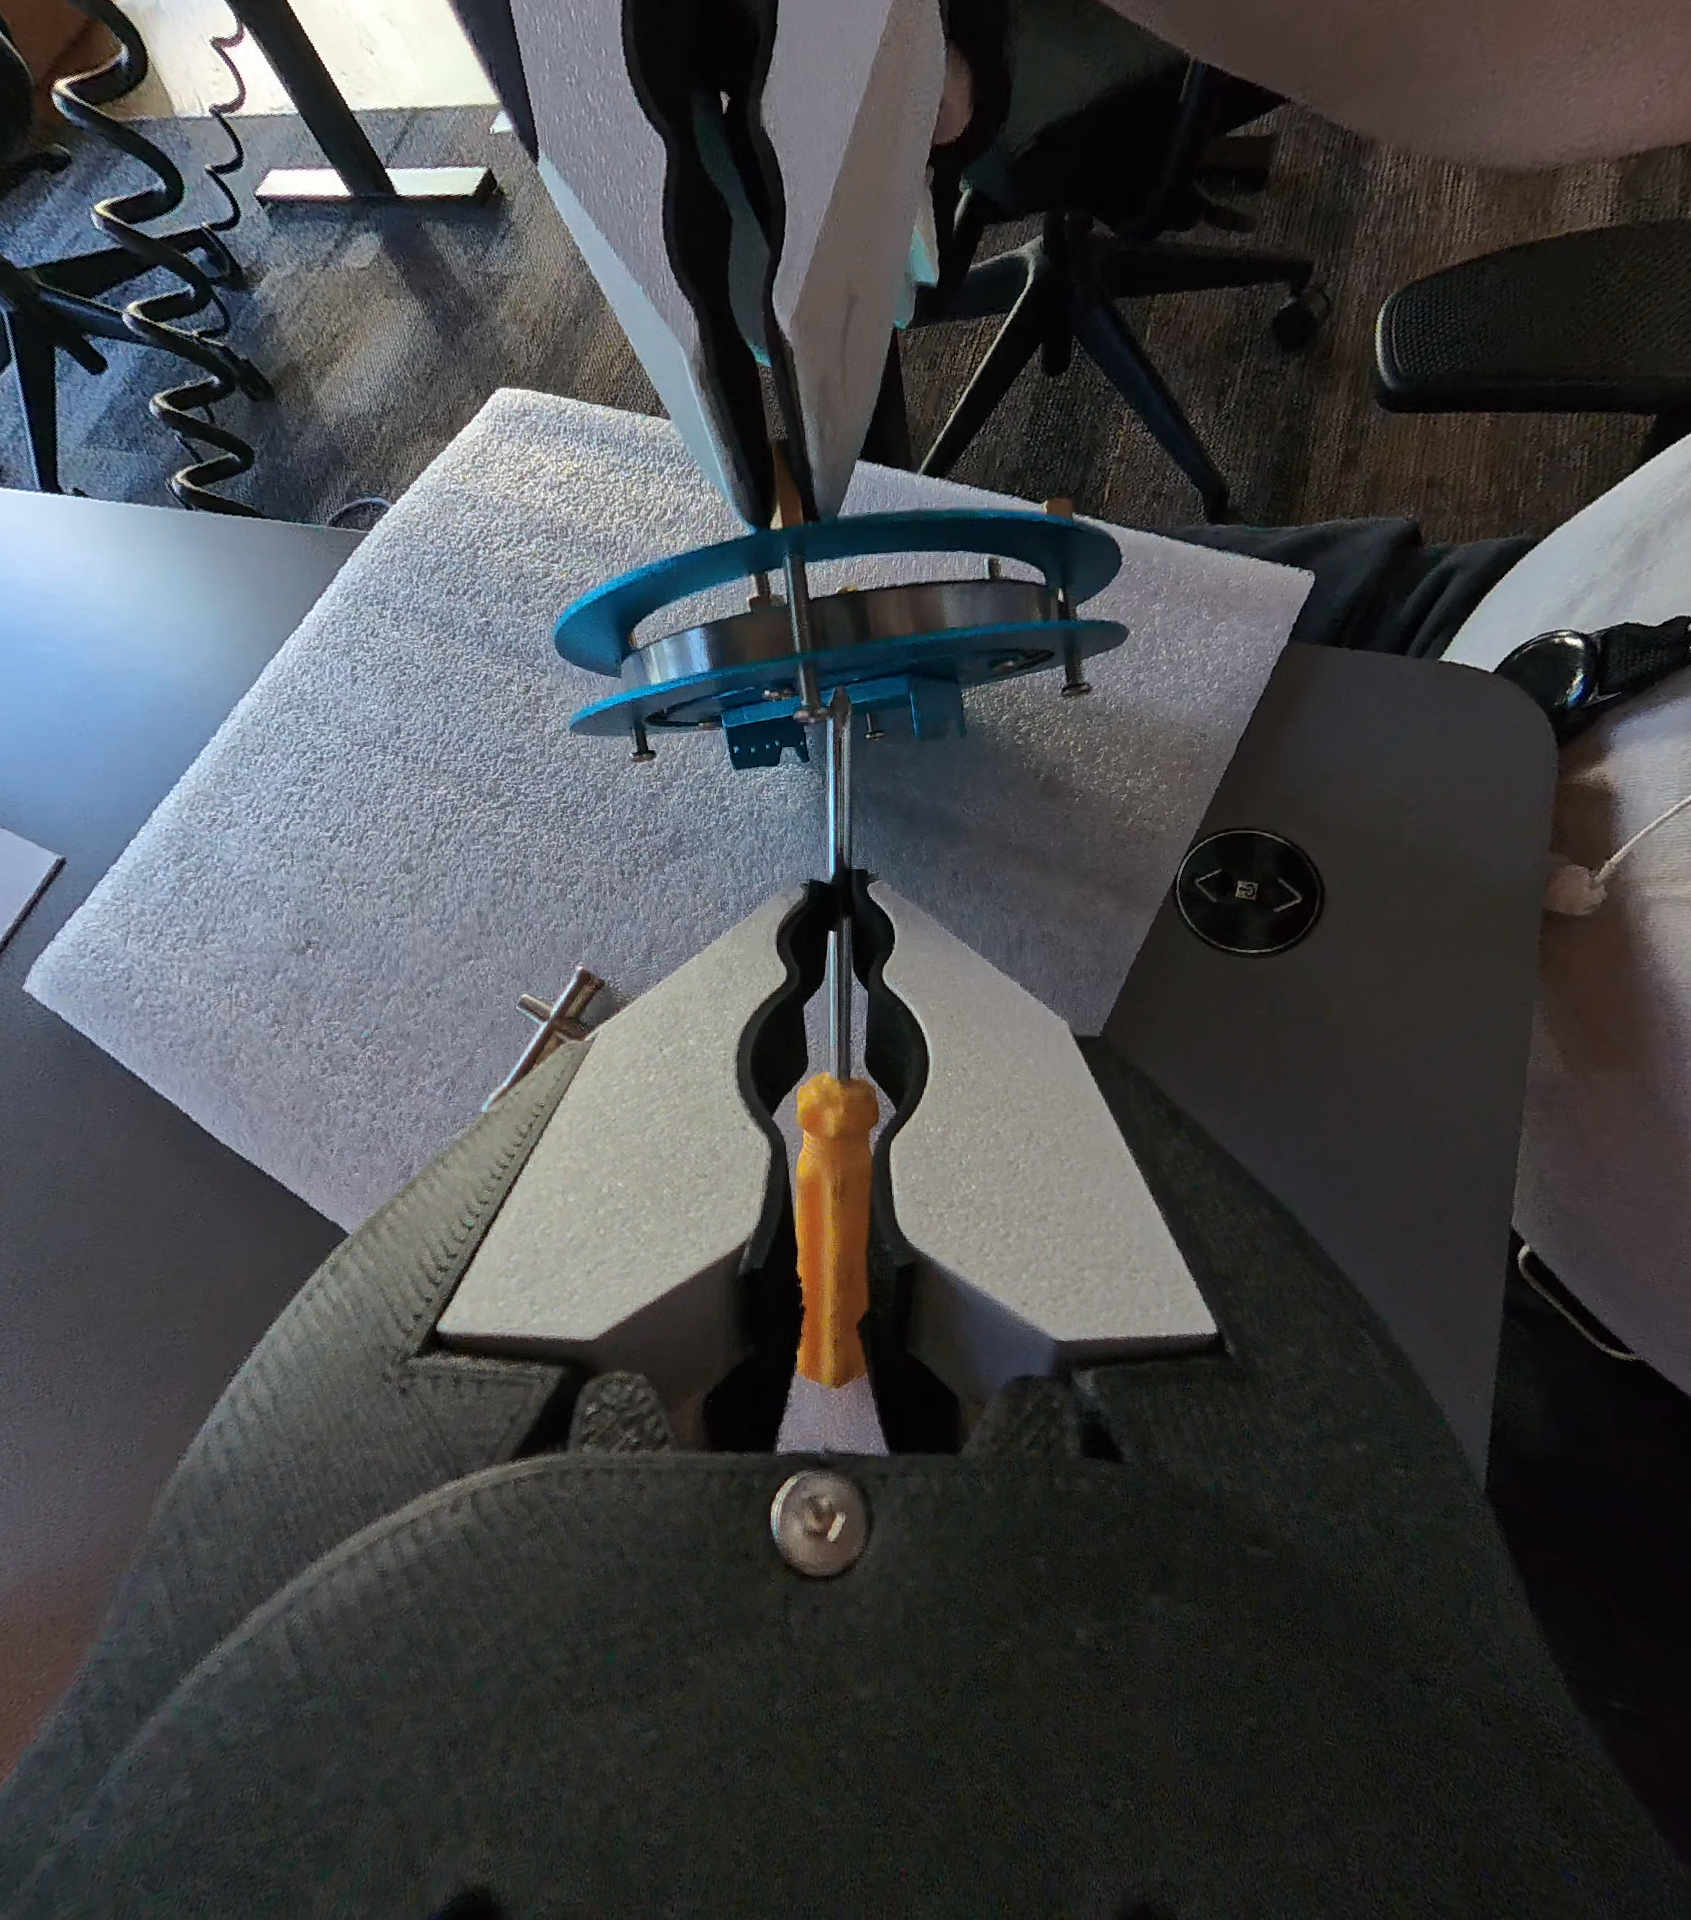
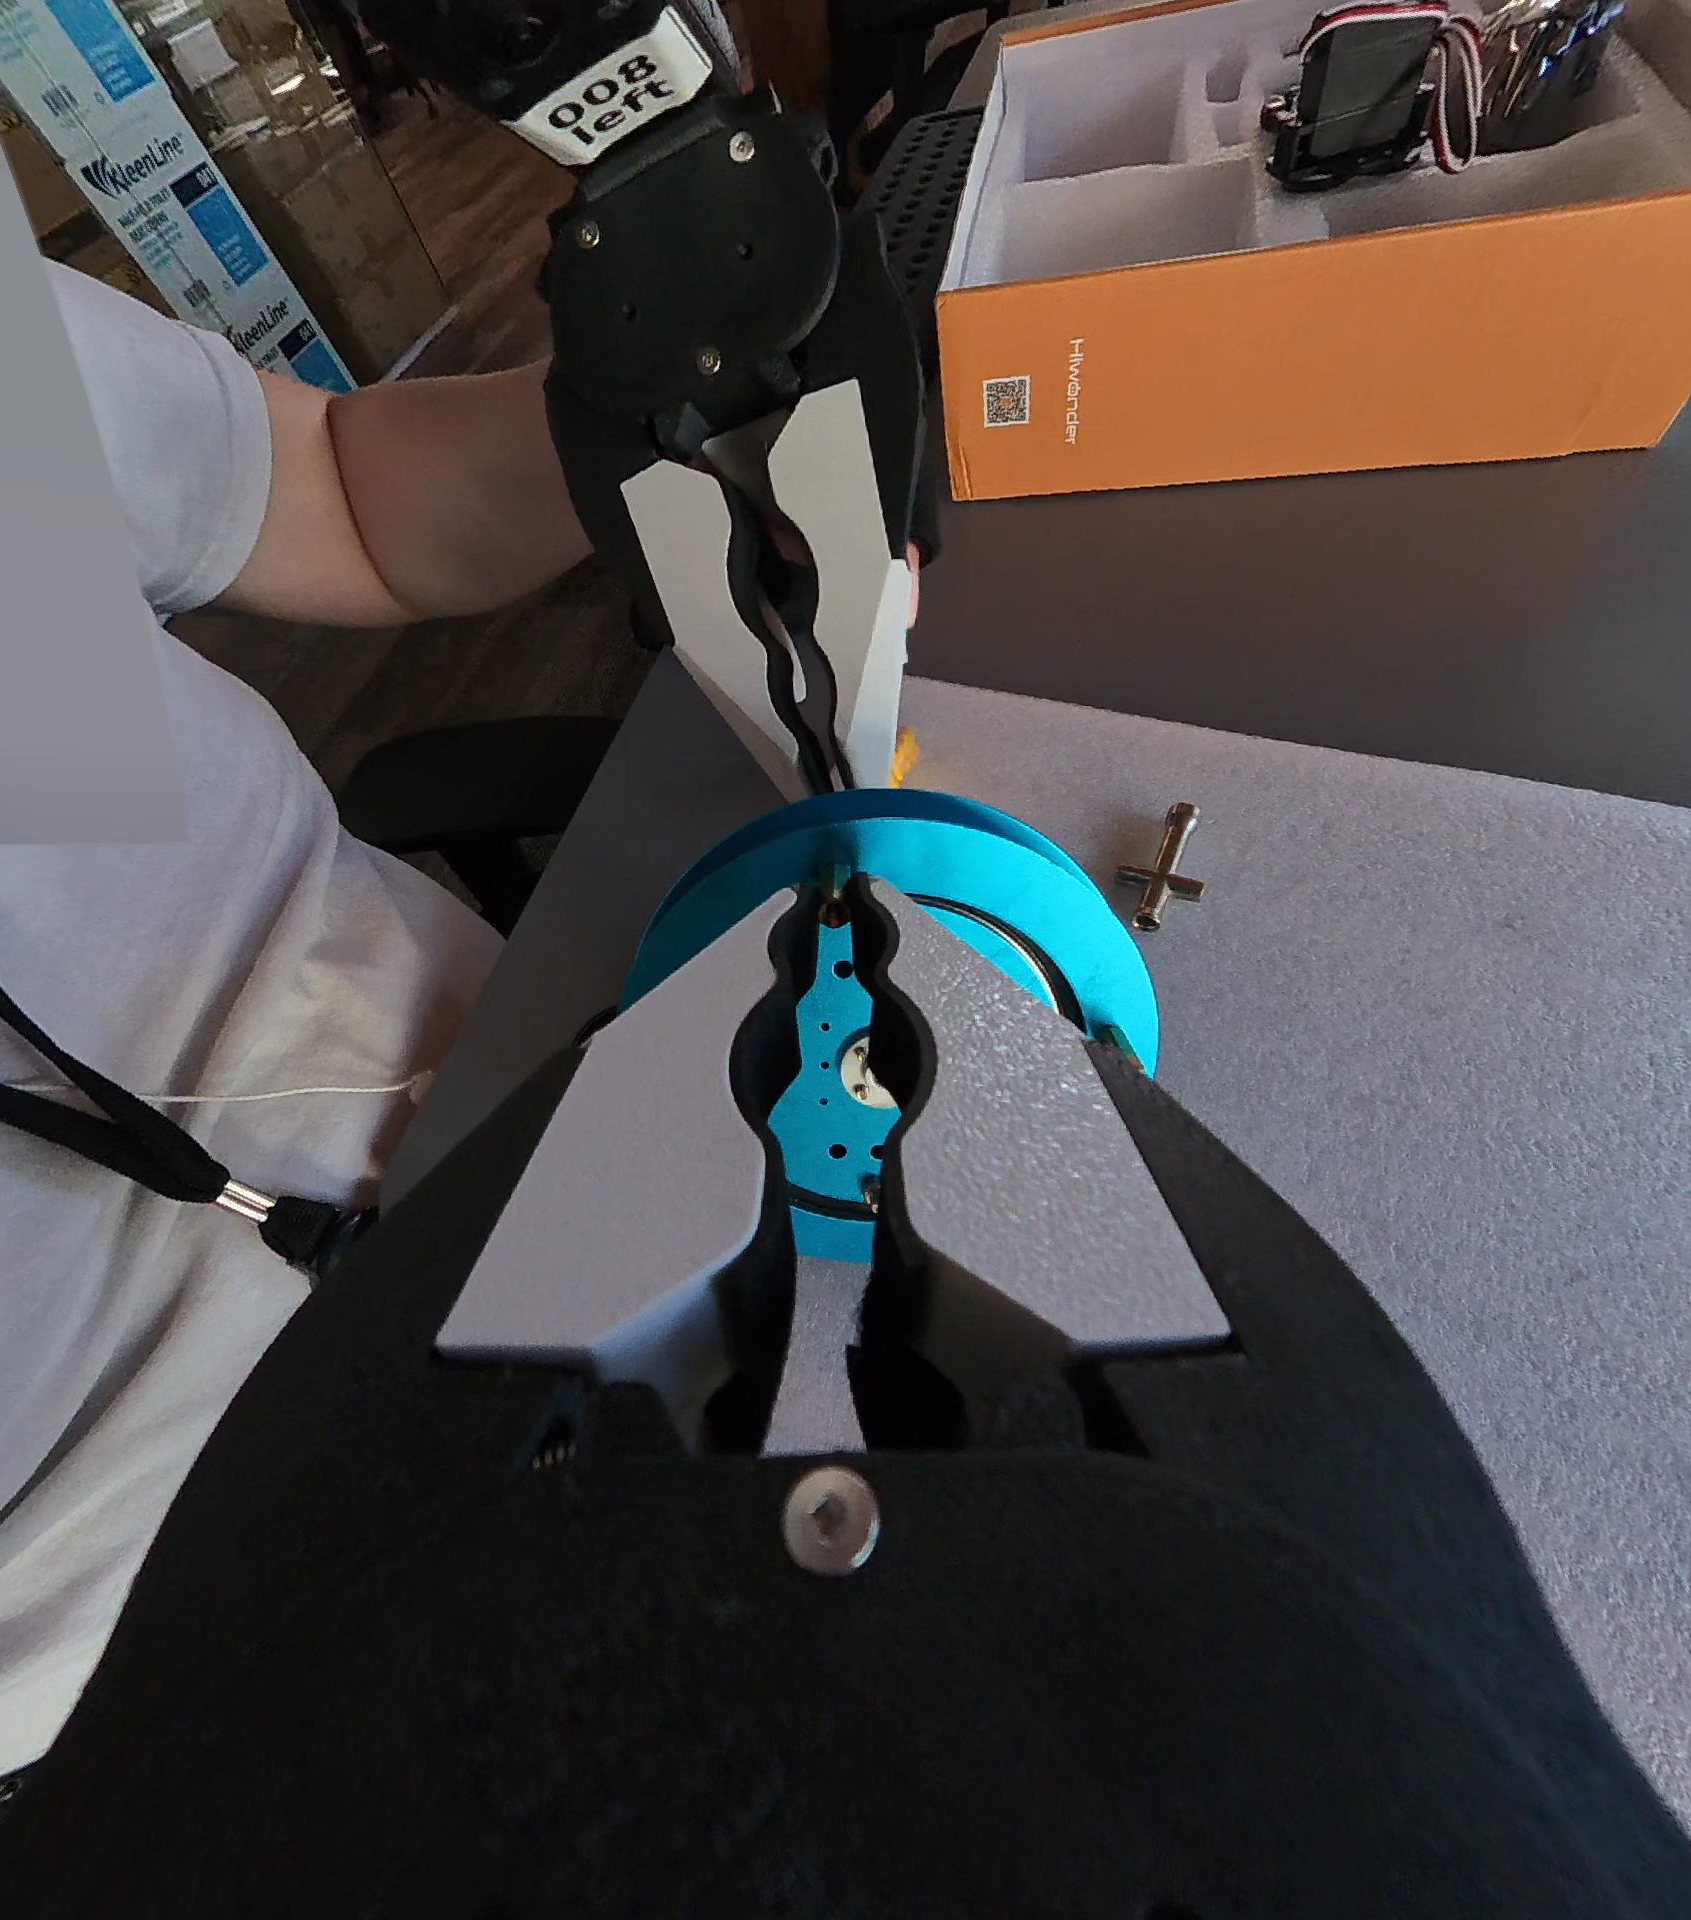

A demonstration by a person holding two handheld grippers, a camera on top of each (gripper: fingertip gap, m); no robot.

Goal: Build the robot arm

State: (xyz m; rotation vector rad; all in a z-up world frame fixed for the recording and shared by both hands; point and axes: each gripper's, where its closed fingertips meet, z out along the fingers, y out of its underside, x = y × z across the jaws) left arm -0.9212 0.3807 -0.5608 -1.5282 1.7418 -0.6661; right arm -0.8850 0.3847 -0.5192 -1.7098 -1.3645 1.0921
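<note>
My left gripper (image 1: 839, 896) is shut on an orange-handled screwdriver (image 1: 833, 1226). Its metal shaft points forward and its tip meets a screw (image 1: 806, 713) on the lower plate of a blue round metal assembly (image 1: 986, 561) with a silver ring between two plates. My right gripper (image 2: 846, 891) is shut on the edge of that blue assembly (image 2: 1059, 914) and holds it above the white foam mat (image 2: 1443, 1039). In the left wrist view the right gripper (image 1: 787, 499) comes down from the top onto the assembly's upper plate. In the right wrist view the left gripper (image 2: 825, 774) shows behind the assembly.
A small metal cross wrench (image 2: 1161, 869) lies on the foam mat, also in the left wrist view (image 1: 555, 1023). An orange box (image 2: 1340, 343) with foam insert and parts stands on the dark table (image 2: 1340, 603). A person in a white shirt (image 2: 93, 1143) sits close. Office chairs (image 1: 1111, 312) stand beyond. The tips of one gripper are about 6 centimetres away from the tips of the other.
</note>
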